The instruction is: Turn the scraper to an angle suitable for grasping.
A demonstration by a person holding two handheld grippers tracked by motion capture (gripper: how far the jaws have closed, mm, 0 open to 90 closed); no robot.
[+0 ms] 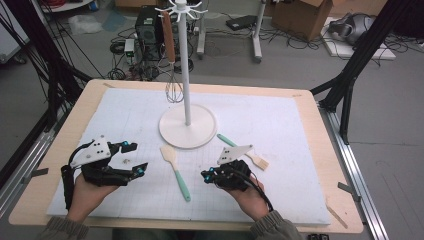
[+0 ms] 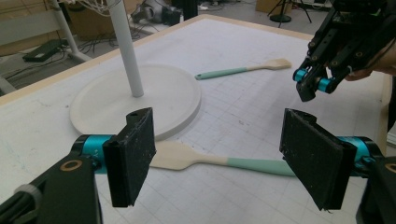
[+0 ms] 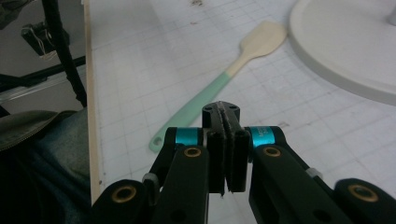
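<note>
Barely begun, by the look of it: 1 whisk [image 1: 173, 89] hung on the white rack [image 1: 187, 125], 2 mint-handled spatulas [image 1: 176, 171] [image 1: 244, 151] flat on the mat, nearer one lying between wide-open empty left gripper [image 1: 134, 158] and pressed-closed empty right gripper [image 1: 207, 175].

Your left claw [image 2: 219, 161] has matt black plastic arms, rough dark pads [image 2: 133, 156] and glossy teal metal collars. The nearer spatula [image 2: 215, 160] at its 12 o'clock shows a pale, smooth wooden blade and a matt mint handle. The stand base [image 2: 93, 105] looks like smooth white plastic. The counter [image 1: 310, 100] is light wood under a matt white gridded mat [image 1: 280, 130].
</note>
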